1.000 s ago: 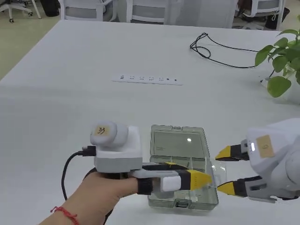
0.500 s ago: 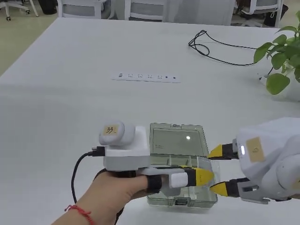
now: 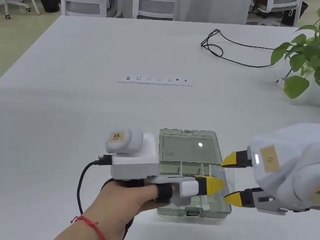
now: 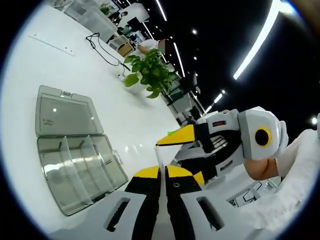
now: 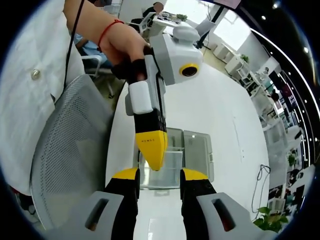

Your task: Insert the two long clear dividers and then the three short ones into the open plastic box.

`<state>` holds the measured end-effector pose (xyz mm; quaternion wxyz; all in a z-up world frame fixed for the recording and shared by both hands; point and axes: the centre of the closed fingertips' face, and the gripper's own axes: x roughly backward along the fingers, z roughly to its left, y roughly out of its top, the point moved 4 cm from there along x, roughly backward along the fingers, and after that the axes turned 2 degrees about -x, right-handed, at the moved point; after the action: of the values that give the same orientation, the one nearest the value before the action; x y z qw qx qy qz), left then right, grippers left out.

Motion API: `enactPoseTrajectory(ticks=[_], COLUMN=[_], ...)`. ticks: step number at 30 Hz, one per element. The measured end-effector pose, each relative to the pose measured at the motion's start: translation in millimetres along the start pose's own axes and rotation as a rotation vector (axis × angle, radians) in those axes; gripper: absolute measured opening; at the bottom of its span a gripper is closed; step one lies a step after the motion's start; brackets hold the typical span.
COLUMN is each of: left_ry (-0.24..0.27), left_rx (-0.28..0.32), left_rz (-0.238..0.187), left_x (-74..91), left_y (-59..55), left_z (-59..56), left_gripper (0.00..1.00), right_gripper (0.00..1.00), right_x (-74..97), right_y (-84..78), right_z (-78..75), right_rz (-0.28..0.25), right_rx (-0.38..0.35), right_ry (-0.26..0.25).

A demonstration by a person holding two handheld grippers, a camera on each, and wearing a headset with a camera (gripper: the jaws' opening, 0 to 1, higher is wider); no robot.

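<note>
Head view: left gripper [image 3: 212,184], pinching a clear divider [image 4: 160,157], hovers over the box [image 3: 195,214]; right gripper [image 3: 230,179] gapes.

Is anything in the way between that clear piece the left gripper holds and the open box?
Nothing visible is. The left gripper holds the clear divider over the open box; the right gripper, jaws open, sits at the box's right side, beside the divider, not under it.

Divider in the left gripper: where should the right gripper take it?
The free end of the divider beyond the left gripper's shut tips. The right gripper should probably come head-on, jaws open either side of its flat faces: it's a thin sheet.
</note>
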<state>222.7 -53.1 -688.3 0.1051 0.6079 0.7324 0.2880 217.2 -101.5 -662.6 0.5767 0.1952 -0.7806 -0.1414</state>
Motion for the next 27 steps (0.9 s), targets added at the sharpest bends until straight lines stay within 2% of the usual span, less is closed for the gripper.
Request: enactPoseTrajectory(ticks=[11, 16, 18, 20, 22, 24, 25, 27], left_ry=[-0.011, 0.000, -0.002, -0.007, -0.026, -0.052, -0.056, -0.077], left_rx=[0.041, 0.008, -0.074, -0.151, -0.261, -0.319, -0.335, -0.424], left_rz=[-0.032, -0.028, -0.020, 0.014, 0.022, 0.047, 0.047, 0.070], left_x=[1.7, 2.3, 3.5, 4.6, 5.7, 7.4, 7.8, 10.6], left_y=[0.7, 1.3, 1.1, -2.8, -4.8, -8.7, -8.9, -11.9], left_z=[-1.0, 0.1, 0.5, -0.7, -3.8, -7.5, -8.1, -11.1], left_gripper=[0.00, 0.00, 0.00, 0.00, 0.00, 0.00, 0.00, 0.00], right_gripper=[0.34, 0.38, 0.37, 0.37, 0.34, 0.31, 0.30, 0.27], right_x=[-0.5, 3.5, 6.6, 10.4, 15.4, 19.0, 20.4, 23.9], right_y=[0.8, 3.4, 3.8, 4.7, 5.2, 5.4, 5.4, 4.8], right_z=[-1.4, -5.1, -6.5, -7.7, -10.3, -12.5, -12.9, -11.9], right_rz=[-0.002, -0.024, -0.046, -0.082, -0.116, -0.143, -0.155, -0.176], right_rx=[0.002, -0.018, -0.046, -0.101, -0.142, -0.180, -0.195, -0.223], right_ry=[-0.013, -0.018, -0.003, 0.026, 0.061, 0.089, 0.108, 0.172])
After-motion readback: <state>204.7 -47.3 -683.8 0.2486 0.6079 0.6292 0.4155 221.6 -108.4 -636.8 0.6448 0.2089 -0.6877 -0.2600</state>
